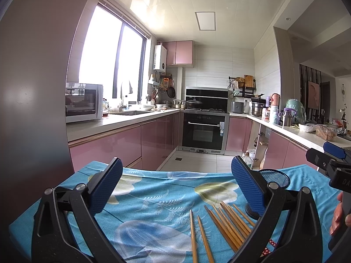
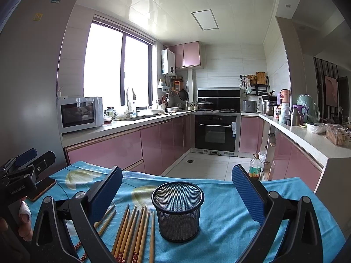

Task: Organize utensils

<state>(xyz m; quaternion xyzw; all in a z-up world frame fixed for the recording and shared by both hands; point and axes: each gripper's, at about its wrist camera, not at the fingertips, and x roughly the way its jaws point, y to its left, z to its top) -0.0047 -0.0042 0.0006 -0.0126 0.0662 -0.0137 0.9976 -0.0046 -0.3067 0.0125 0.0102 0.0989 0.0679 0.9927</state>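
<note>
Roughly ten chopsticks (image 2: 131, 232) lie at lower centre on the tabletop (image 2: 228, 219), beside one mesh cup (image 2: 178, 210). Both grippers' fingers (image 1: 105, 186) stand apart, empty. Only the right view shows the phone (image 2: 41, 188).

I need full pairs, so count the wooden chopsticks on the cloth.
9, roughly: two wooden chopsticks lie apart on the blue floral cloth; about seven lie bundled beside the black mesh cup. Overlap may hide more.
</note>
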